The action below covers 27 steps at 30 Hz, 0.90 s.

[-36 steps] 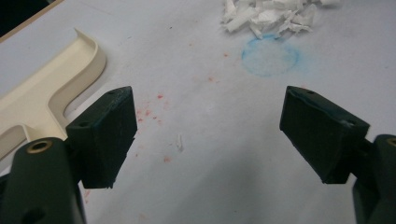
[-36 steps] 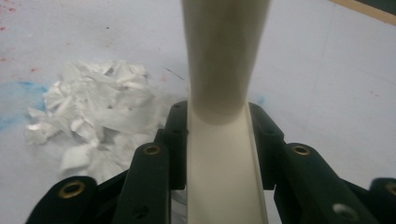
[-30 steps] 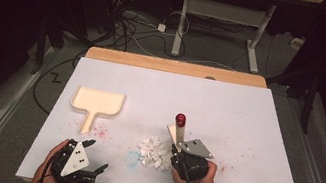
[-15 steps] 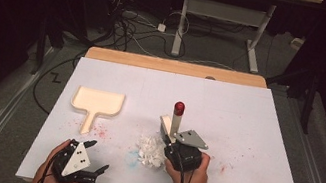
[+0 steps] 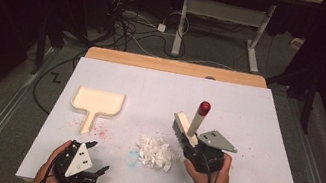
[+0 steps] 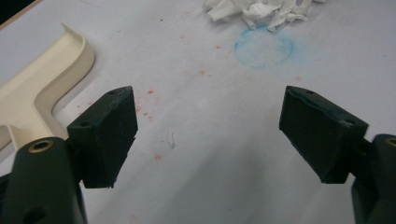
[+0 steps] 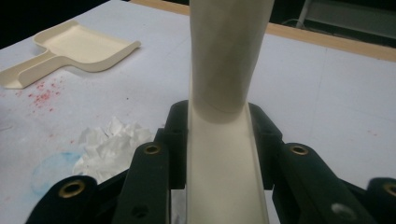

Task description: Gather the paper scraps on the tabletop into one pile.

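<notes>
Now squeezing the brush (image 5: 189,124) handle tight with the right gripper (image 5: 197,151), just right of the paper scraps (image 5: 155,152). Resting near the table (image 5: 267,120) edge, left of the scraps: left gripper (image 5: 94,160), wide open, holding nothing. Lying up-left of the scraps: cream dustpan (image 5: 97,102).

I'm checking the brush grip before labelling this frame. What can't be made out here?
- Brush bristles: high view, too small to tell whether they touch the table.
- Brush head: right gripper view, cut off by the top edge.
- Dustpan: left gripper view, cut off at the left edge and behind the left gripper jaw.
</notes>
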### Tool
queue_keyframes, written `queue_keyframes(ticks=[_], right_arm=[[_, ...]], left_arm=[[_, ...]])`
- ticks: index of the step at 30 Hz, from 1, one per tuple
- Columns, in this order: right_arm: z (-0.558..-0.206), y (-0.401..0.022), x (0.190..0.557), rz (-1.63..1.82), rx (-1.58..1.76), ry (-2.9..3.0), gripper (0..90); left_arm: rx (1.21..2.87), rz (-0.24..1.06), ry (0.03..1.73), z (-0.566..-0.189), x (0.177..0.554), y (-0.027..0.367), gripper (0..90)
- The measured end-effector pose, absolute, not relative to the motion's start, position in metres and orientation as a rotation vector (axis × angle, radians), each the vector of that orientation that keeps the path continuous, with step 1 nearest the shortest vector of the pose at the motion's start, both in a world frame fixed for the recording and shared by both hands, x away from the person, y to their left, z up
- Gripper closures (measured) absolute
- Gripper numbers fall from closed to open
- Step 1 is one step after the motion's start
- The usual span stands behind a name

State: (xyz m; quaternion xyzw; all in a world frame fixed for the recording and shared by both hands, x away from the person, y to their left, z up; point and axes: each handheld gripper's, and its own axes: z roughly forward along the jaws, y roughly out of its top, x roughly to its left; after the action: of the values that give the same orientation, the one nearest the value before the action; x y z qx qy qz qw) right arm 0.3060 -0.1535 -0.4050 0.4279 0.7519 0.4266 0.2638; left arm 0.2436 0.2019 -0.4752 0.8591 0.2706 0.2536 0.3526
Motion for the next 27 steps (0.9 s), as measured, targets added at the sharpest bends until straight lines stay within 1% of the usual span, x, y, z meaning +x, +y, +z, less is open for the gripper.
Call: queue_keyframes(ticks=[6, 10, 16, 22, 27], right_arm=[[-0.401, -0.190, 0.301, 1.221, 1.117, 2.131, 68.0], [-0.408, -0.205, 0.297, 1.184, 1.109, 2.177, 68.0], [-0.428, -0.211, 0.300, 1.165, 1.119, 2.273, 68.0], [-0.428, -0.223, 0.302, 1.145, 1.147, 2.253, 68.0], [-0.425, -0.225, 0.298, 1.145, 1.113, 2.314, 68.0]], left_arm=[[2.240, 0.659, 0.699, -0.477, 0.244, 0.200, 18.3], [2.252, 0.666, 0.693, -0.477, 0.244, 0.198, 18.3], [2.275, 0.670, 0.677, -0.477, 0.244, 0.197, 18.3], [2.277, 0.665, 0.681, -0.478, 0.244, 0.198, 18.4], [2.288, 0.666, 0.670, -0.478, 0.243, 0.197, 18.6]])
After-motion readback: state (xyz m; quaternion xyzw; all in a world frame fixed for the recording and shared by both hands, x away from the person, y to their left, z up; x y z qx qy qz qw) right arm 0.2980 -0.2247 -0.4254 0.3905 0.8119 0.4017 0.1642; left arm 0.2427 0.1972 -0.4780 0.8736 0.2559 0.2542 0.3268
